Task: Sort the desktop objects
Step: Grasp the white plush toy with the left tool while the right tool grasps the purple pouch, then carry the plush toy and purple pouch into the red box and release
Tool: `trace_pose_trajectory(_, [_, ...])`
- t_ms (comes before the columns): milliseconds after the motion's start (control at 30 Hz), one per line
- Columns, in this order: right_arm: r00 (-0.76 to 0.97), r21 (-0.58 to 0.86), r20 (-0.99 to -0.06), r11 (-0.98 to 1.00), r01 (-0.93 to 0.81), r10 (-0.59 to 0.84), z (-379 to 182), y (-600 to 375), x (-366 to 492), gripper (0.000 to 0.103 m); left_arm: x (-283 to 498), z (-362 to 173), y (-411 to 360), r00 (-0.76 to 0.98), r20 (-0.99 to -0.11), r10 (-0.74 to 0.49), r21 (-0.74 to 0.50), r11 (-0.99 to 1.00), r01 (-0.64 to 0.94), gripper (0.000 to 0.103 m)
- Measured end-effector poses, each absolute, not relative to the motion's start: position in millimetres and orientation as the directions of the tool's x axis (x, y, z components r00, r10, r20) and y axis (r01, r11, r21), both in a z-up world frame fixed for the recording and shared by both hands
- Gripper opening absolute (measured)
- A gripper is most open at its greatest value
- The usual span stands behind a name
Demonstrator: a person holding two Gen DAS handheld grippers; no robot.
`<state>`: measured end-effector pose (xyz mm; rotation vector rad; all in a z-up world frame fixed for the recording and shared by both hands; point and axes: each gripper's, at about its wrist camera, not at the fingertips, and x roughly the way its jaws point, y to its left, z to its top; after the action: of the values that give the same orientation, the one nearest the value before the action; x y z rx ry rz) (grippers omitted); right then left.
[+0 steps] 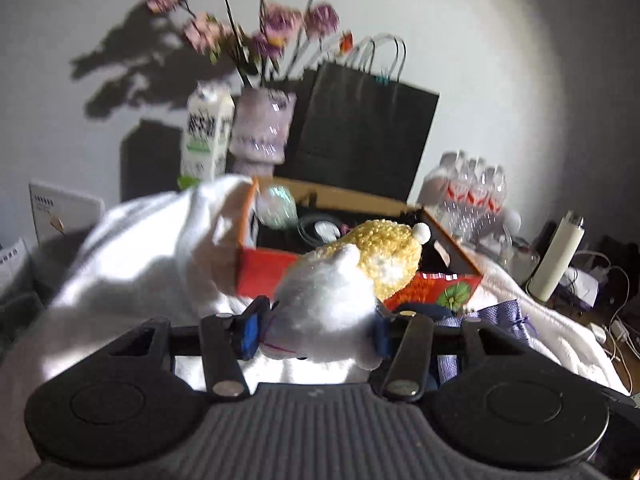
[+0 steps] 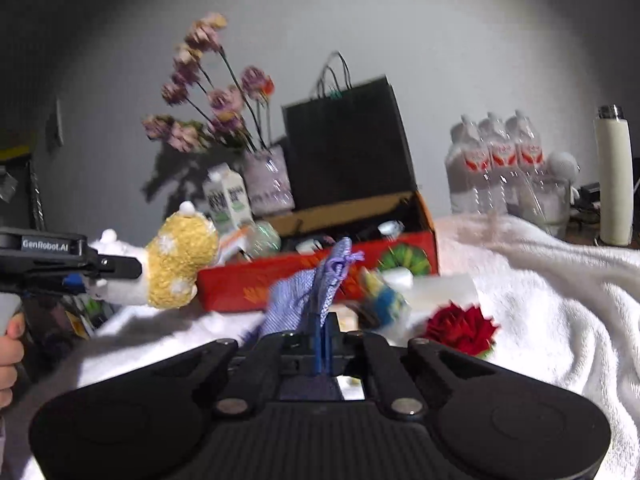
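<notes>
My left gripper is shut on a white plush toy with a yellow knitted hat, held in the air in front of the open red cardboard box. The toy and the left gripper also show at the left of the right wrist view, left of the box. My right gripper is shut on a purple drawstring cloth pouch, held up in front of the box. The pouch shows at the lower right of the left wrist view.
A white towel covers the desk. A red fabric flower and a small blue-yellow item lie on it. Behind the box stand a black paper bag, flower vase, milk carton, water bottles and white flask.
</notes>
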<state>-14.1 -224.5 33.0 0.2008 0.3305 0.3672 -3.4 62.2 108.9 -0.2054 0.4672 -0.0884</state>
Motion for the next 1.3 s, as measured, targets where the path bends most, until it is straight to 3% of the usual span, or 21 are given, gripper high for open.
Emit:
trace_pose_trajectory(133, [0.884, 0.267, -0.229, 0.900, -0.345, 0.407, 61, -227, -24, 0.001, -1, 130, 80, 0.889, -0.430, -0.157, -0.224, 0.972, 0.063, 0.052])
trace_pose_trajectory(300, [0.894, 0.214, -0.198, 0.908, -0.360, 0.401, 101, -228, -11, 0.001, 33, 153, 85, 0.904, -0.409, -0.123, -0.144, 0.987, 0.070, 0.052])
trace_pose_trajectory(467, [0.892, 0.124, -0.202, 0.914, -0.386, 0.404, 145, -208, 51, 0.000, 110, 163, 81, 0.886, -0.455, -0.092, -0.110, 0.993, 0.046, 0.053])
trace_pose_trajectory(633, [0.866, 0.207, -0.244, 0.896, -0.394, 0.437, 176, -184, 140, 0.001, 180, 156, 71, 0.867, -0.496, -0.051, -0.110, 0.994, -0.004, 0.053])
trace_pose_trajectory(700, [0.853, 0.255, -0.305, 0.900, -0.355, 0.423, 168, -179, 182, 0.001, 204, 142, 64, 0.856, -0.513, -0.060, -0.108, 0.994, 0.005, 0.053])
trace_pose_trajectory(800, [0.785, 0.272, -0.495, 0.925, -0.266, 0.372, 129, -171, 251, 0.001, 242, 105, 50, 0.809, -0.588, -0.015, -0.026, 1.000, 0.000, 0.054])
trace_pose_trajectory(900, [0.701, 0.115, -0.684, 0.979, -0.167, 0.200, 77, -158, 293, 0.001, 260, 72, 42, 0.743, -0.670, -0.006, 0.054, 0.997, 0.056, 0.059])
trace_pose_trajectory(967, [0.657, 0.051, -0.741, 0.987, -0.151, 0.138, 59, -156, 298, 0.001, 254, 69, 41, 0.746, -0.666, -0.026, 0.092, 0.989, 0.117, 0.063])
trace_pose_trajectory(1033, [0.652, -0.006, -0.752, 0.987, -0.162, 0.102, 55, -154, 295, 0.010, 248, 79, 44, 0.773, -0.632, -0.055, 0.090, 0.986, 0.143, 0.073])
trace_pose_trajectory(1100, [0.647, -0.059, -0.760, 0.984, -0.168, 0.065, 59, -152, 294, 0.034, 243, 95, 48, 0.801, -0.595, -0.062, 0.070, 0.989, 0.128, 0.082])
trace_pose_trajectory(1233, [0.707, -0.085, -0.704, 0.982, -0.171, 0.063, 92, -152, 285, 0.040, 237, 128, 57, 0.805, -0.592, -0.040, 0.010, 0.998, 0.057, 0.086])
trace_pose_trajectory(1300, [0.718, -0.041, -0.687, 0.982, -0.186, 0.108, 110, -155, 275, 0.049, 234, 138, 62, 0.801, -0.599, -0.019, -0.016, 1.000, 0.011, 0.090])
